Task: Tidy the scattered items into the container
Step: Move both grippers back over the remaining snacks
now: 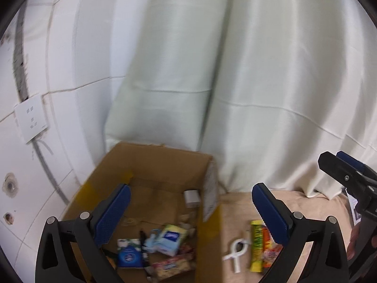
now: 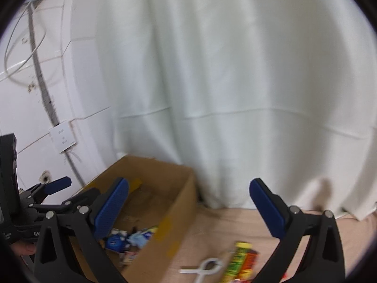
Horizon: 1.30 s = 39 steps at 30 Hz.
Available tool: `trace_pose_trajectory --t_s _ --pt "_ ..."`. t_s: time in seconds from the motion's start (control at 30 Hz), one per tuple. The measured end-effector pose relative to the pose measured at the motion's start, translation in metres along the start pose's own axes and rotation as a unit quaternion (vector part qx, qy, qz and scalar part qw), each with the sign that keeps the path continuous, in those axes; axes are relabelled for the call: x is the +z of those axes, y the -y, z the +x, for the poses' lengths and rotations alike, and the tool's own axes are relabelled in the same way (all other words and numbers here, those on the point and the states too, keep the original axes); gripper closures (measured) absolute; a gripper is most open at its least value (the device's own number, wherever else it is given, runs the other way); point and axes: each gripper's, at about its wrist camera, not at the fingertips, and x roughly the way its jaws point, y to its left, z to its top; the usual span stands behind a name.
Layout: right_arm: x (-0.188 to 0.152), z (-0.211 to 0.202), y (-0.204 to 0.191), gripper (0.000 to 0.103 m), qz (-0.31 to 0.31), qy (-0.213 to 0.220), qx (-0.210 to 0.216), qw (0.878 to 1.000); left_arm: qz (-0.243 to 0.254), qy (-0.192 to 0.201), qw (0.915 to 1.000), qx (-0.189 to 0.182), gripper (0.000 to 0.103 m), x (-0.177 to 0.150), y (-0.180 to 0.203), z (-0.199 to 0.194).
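Note:
An open cardboard box (image 1: 207, 207) stands on the beige cloth and holds several small packets, among them a blue tin (image 1: 129, 255) and a light blue tissue pack (image 1: 170, 239). My left gripper (image 1: 190, 214) is open and empty above the box's right wall. To the right of the box lie a white clip (image 1: 236, 253) and a yellow-green snack stick (image 1: 256, 245) beside an orange packet (image 1: 269, 247). My right gripper (image 2: 188, 210) is open and empty, above the box (image 2: 179, 214), the clip (image 2: 207, 267) and the snack stick (image 2: 238, 264).
A pale curtain (image 1: 235, 94) hangs behind the box. A white tiled wall (image 1: 47, 118) with a socket plate (image 1: 31, 120) is on the left. The beige cloth (image 1: 306, 202) runs on to the right. The left gripper (image 2: 56, 185) shows in the right wrist view.

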Motion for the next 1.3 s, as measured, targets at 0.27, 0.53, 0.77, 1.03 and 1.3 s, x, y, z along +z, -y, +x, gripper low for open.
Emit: trace_pose_trajectory --t_s 0.27,0.53,0.77,1.03,1.3 --pt "-0.007 -0.042 0.069 0.000 0.005 0.001 -0.077 0.997 0.017 0.009 0.9990 -0.041 0.000 -0.006 0.077 0.001" --pt "-0.046 -0.051 0.124 0.000 0.024 -0.025 -0.113 0.993 0.029 -0.024 0.9983 -0.044 0.000 -0.046 0.122 0.030" --pt "-0.091 -0.034 0.148 0.000 0.043 -0.067 -0.106 0.991 0.035 -0.064 0.9961 -0.051 0.000 -0.100 0.134 0.062" --pt "-0.134 -0.007 0.153 0.000 0.044 -0.123 -0.103 0.986 0.042 -0.102 0.9928 -0.046 0.000 -0.139 0.131 0.086" --pt "-0.169 0.006 0.155 0.000 0.044 -0.161 -0.106 0.980 0.031 -0.133 0.9897 -0.042 0.000 -0.170 0.119 0.100"
